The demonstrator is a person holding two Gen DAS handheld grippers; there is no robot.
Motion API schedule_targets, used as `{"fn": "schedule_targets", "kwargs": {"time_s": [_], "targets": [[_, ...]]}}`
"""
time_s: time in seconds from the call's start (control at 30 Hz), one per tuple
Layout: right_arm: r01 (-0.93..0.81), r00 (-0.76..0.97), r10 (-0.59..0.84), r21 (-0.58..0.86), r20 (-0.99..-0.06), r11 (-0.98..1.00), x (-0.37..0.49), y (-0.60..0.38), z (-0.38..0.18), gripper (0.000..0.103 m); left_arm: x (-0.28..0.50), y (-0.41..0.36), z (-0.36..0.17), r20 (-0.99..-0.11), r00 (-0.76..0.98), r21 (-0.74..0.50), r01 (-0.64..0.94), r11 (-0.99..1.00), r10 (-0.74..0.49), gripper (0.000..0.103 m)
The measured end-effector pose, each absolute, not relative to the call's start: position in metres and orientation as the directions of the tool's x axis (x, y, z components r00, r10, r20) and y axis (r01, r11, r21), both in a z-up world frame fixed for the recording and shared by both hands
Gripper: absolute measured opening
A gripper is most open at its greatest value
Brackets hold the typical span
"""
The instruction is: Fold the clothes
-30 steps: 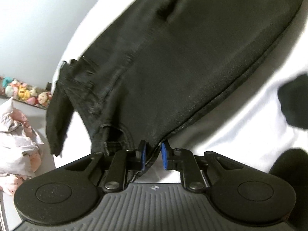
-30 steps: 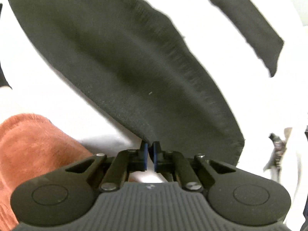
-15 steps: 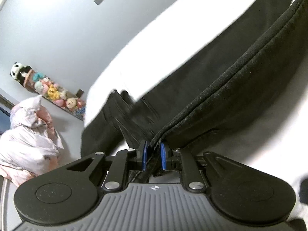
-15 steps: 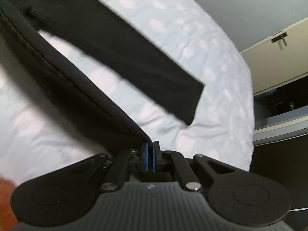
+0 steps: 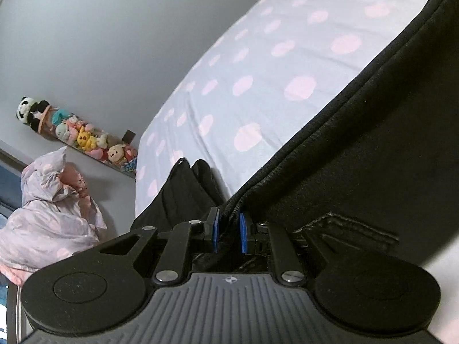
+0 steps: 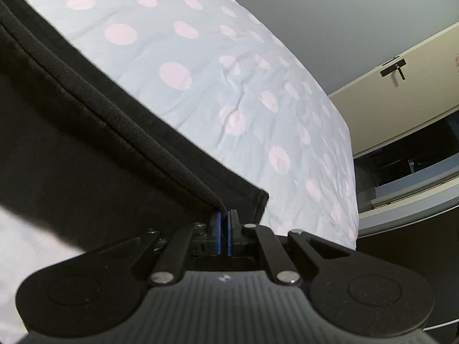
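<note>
Where our left gripper (image 5: 228,230) closes its blue pads, we pinch a thick seamed edge of the black trousers (image 5: 358,149), the jaws narrowed onto the cloth with only its thickness between them. Our right gripper (image 6: 224,230) is clamped almost fully together on the trousers' (image 6: 86,143) other end, near a squared corner of dark fabric. Between the two grips the garment runs as a doubled band across the polka-dot bedsheet (image 5: 258,71), but its middle leaves both views, so we cannot tell how neatly the layers lie. A bunched part beyond the left pads is too dark to make out. Farther off on the left, a crumpled spotted quilt (image 5: 48,223) is cut by the frame, and a row of plush toys (image 5: 77,134) lines the wall. On the right, past the sheet (image 6: 229,71), we see a door handle (image 6: 393,68).
</note>
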State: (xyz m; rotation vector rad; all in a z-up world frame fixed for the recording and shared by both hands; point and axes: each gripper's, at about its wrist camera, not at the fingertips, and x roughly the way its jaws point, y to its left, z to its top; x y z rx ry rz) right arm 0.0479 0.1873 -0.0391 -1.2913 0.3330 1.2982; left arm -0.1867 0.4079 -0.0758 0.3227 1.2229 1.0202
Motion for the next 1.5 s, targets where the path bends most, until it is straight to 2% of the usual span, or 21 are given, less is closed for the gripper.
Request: {"fn": "schedule_targets", "kwargs": {"time_s": [0.4, 0.6, 0.7, 0.73, 0.77, 0.8, 0.83, 0.9, 1.07, 1.27, 1.4, 1.47, 1.5], "targets": [[-0.873, 0.357, 0.505, -0.473, -0.786, -0.118, 0.057, 0.287, -0.135, 0.005, -0.164, 0.471, -0.162, -0.672, -0.073, 0.663, -0.501, 0.556, 0.737, 0.018], [-0.901, 0.348, 0.519, -0.431, -0.781, -0.043, 0.063, 0.299, -0.161, 0.006, -0.159, 0.476, -0.175, -0.659, -0.095, 0.666, -0.534, 0.520, 0.746, 0.019], [-0.927, 0.319, 0.538, -0.376, -0.781, 0.004, 0.070, 0.294, -0.155, 0.009, -0.159, 0.471, -0.171, -0.644, -0.095, 0.675, -0.538, 0.505, 0.759, 0.022], [-0.937, 0.302, 0.547, -0.349, -0.781, 0.018, 0.075, 0.291, -0.151, 0.011, -0.161, 0.467, -0.166, -0.642, -0.082, 0.668, -0.549, 0.502, 0.763, 0.029], [-0.946, 0.284, 0.556, -0.322, -0.781, 0.031, 0.079, 0.287, -0.146, 0.015, -0.164, 0.464, -0.159, -0.635, -0.068, 0.658, -0.569, 0.493, 0.769, 0.050], [-0.954, 0.270, 0.574, -0.295, -0.773, 0.053, 0.086, 0.281, -0.139, 0.033, -0.167, 0.461, -0.151, -0.630, -0.055, 0.642, -0.599, 0.479, 0.775, 0.061], [-0.962, 0.263, 0.592, -0.251, -0.762, 0.103, 0.098, 0.271, -0.132, 0.050, -0.171, 0.457, -0.142, -0.628, -0.041, 0.619, -0.632, 0.466, 0.777, 0.067], [-0.966, 0.252, 0.627, -0.154, -0.737, 0.207, 0.122, 0.250, -0.116, 0.055, -0.179, 0.449, -0.123, -0.621, -0.014, 0.568, -0.696, 0.438, 0.784, 0.067], [-0.899, 0.245, 0.704, 0.115, -0.666, 0.422, 0.183, 0.194, -0.084, 0.055, -0.204, 0.404, -0.093, -0.647, 0.071, 0.388, -0.827, 0.408, 0.759, 0.068], [-0.730, 0.348, 0.692, 0.280, -0.633, 0.624, 0.230, 0.106, -0.122, 0.055, -0.245, 0.334, -0.113, -0.691, 0.093, 0.234, -0.910, 0.343, 0.717, 0.068], [-0.572, 0.287, 0.722, 0.492, -0.629, 0.656, 0.252, 0.071, -0.158, 0.054, -0.275, 0.307, -0.138, -0.718, 0.074, 0.149, -0.955, 0.256, 0.692, 0.068], [-0.525, 0.248, 0.745, 0.561, -0.619, 0.640, 0.256, 0.066, -0.171, 0.042, -0.286, 0.303, -0.150, -0.735, 0.061, 0.113, -0.971, 0.210, 0.676, 0.068], [-0.521, 0.241, 0.742, 0.561, -0.626, 0.643, 0.255, 0.070, -0.171, 0.027, -0.288, 0.302, -0.156, -0.743, 0.052, 0.114, -0.973, 0.203, 0.668, 0.068]]}}
